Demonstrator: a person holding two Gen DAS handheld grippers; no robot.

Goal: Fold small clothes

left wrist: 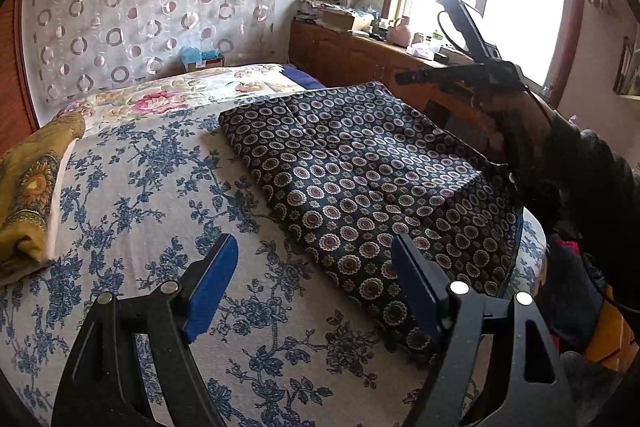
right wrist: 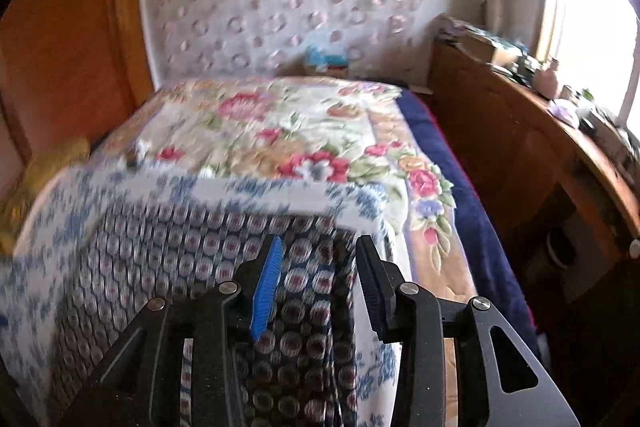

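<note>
left gripper: mine, jaws wide, nothing in them, hovering over the bedsheet
dark patterned garment: flat at about 1 o'clock, folded over I think
right gripper: partly open above the cloth, holding nothing
next fold tip: pinch both near corners evenly, keep edges lined up

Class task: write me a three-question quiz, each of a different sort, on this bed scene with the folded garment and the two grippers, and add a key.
1. True or false: the left gripper is clamped on the dark patterned garment.
2. The garment lies on: A) the wooden cabinet, B) the blue-flowered bedspread, C) the floor.
3. Fill in: nothing sits between the fingers of the right gripper; they are ____.

Key: 1 false, it is open above the bedspread; 2 B; 3 open.
</note>
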